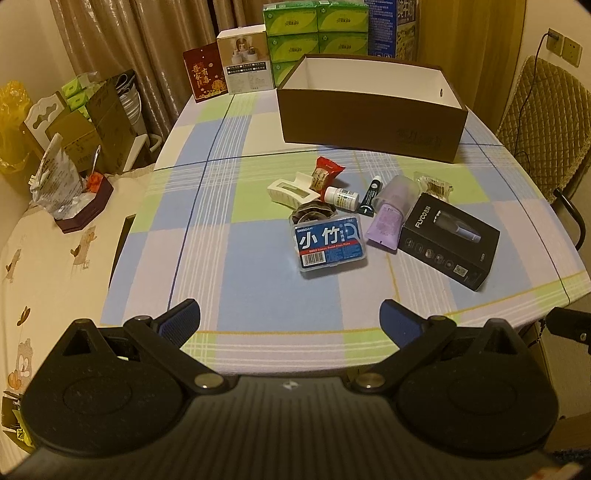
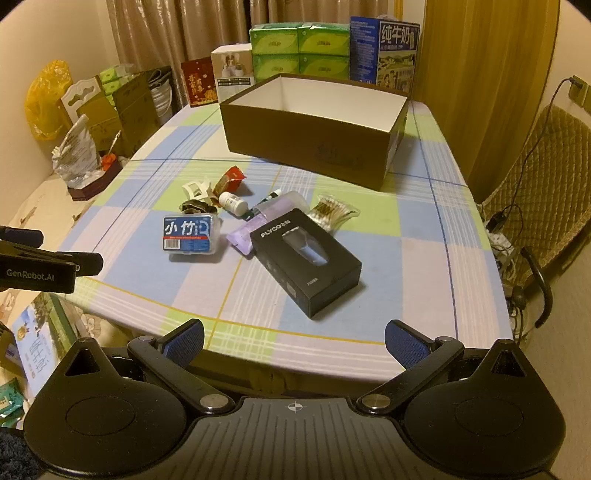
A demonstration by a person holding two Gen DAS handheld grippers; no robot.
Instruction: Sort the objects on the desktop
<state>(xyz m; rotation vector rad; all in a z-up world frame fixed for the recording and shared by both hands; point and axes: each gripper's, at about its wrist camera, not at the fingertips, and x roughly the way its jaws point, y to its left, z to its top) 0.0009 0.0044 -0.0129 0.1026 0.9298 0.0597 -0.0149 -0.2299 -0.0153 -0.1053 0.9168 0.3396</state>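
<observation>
An open brown box (image 1: 369, 118) (image 2: 314, 140) with a white inside stands at the back of the checked table. In front of it lies a cluster: a blue floss-pick case (image 1: 330, 243) (image 2: 189, 233), a black FLYCO box (image 1: 448, 242) (image 2: 306, 260), a purple pouch (image 1: 386, 223), a small white bottle (image 1: 341, 197) (image 2: 232, 203), a dark tube (image 1: 370, 195), a red snack packet (image 1: 327, 171) (image 2: 231, 179), a white holder (image 1: 291, 190) and a cotton-swab pack (image 2: 332, 212). My left gripper (image 1: 290, 321) and right gripper (image 2: 293, 341) are open and empty at the table's near edge.
Green tissue packs (image 1: 314, 33), a blue milk carton (image 2: 384, 51), a white carton (image 1: 245, 61) and a red box (image 1: 203, 74) line the back. A quilted chair (image 2: 543, 177) stands right. Bags and boxes (image 1: 74, 147) crowd the left side.
</observation>
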